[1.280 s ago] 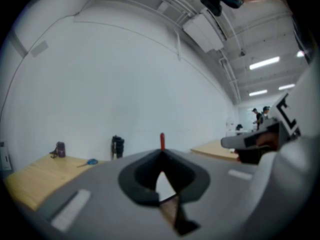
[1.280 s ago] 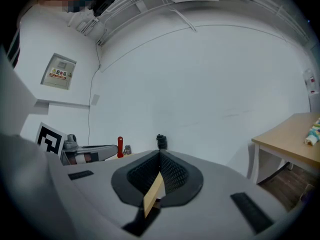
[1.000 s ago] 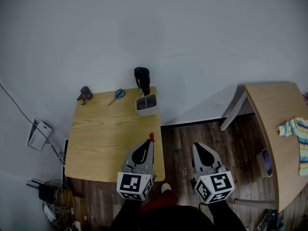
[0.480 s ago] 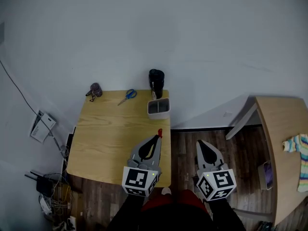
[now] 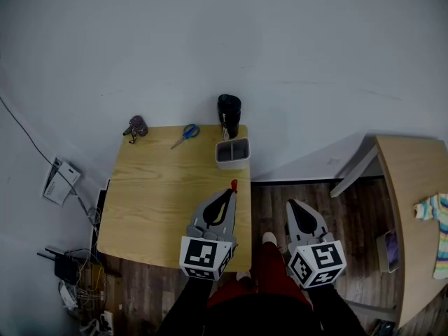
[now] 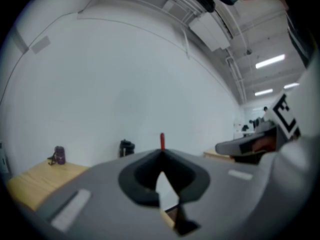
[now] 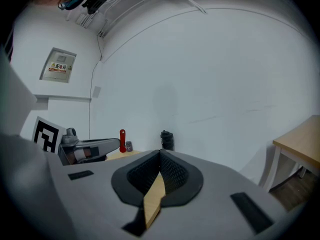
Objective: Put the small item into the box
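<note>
A small red item [image 5: 234, 185] sticks up from the tips of my left gripper [image 5: 231, 192], which is shut on it over the front right part of the wooden table [image 5: 154, 194]. The grey box [image 5: 232, 152] stands at the table's far right edge, beyond the left gripper. My right gripper [image 5: 292, 205] hovers over the dark floor to the right of the table, jaws shut and holding nothing. The left gripper view has the red item [image 6: 162, 140] above the closed jaws. In the right gripper view the red item [image 7: 122, 140] and the left gripper [image 7: 92, 149] sit to the left.
A black bottle [image 5: 229, 114] stands behind the box, blue scissors [image 5: 187, 133] and a small purple object [image 5: 136, 126] lie at the table's far edge. A second wooden table [image 5: 409, 187] with a striped cloth [image 5: 435, 219] stands right. Cables and a white device [image 5: 59, 187] lie on the floor left.
The view has shifted, so the table and box now sit slightly more to the right and lower. Both grippers keep their pose, the left still holding the red item.
</note>
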`<action>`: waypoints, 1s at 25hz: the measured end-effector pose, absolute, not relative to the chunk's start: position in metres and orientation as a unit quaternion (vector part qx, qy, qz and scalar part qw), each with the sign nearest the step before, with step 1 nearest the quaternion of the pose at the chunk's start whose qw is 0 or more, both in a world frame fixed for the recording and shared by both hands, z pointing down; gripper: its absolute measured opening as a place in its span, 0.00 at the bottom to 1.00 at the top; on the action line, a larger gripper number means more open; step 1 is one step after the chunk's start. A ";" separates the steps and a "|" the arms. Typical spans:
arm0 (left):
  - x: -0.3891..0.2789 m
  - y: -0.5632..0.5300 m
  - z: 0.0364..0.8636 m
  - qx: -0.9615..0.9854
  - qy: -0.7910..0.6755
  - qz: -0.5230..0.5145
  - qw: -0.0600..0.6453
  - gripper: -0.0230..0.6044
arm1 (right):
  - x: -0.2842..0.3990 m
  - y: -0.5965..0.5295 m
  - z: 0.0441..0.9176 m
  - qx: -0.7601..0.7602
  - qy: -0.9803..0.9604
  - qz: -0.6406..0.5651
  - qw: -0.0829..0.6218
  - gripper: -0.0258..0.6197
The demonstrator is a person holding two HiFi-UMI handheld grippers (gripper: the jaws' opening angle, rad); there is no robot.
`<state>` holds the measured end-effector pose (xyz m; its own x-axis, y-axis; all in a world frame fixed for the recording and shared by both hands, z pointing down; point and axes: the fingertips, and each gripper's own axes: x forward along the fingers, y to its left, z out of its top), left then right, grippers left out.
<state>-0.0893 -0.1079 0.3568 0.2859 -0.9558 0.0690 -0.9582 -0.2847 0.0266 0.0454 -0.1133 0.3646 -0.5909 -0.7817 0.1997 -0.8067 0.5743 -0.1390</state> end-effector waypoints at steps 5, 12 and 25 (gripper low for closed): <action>-0.094 -0.127 0.364 0.797 -0.602 0.026 0.038 0.05 | 0.039 -0.132 0.368 0.437 -0.890 0.110 0.063 0.05; -0.100 -0.165 0.371 0.785 -0.617 0.034 0.046 0.05 | 0.042 -0.169 0.372 0.426 -0.895 0.110 0.067 0.05; -0.104 -0.245 0.389 0.761 -0.643 0.058 0.062 0.05 | 0.032 -0.255 0.388 0.386 -0.910 0.126 0.081 0.05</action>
<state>-0.1044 -0.2445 0.3888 0.1666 -0.9717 0.1675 -0.9860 -0.1657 0.0197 0.0317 -0.2554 0.3884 -0.6883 -0.6829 0.2446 -0.7237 0.6696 -0.1670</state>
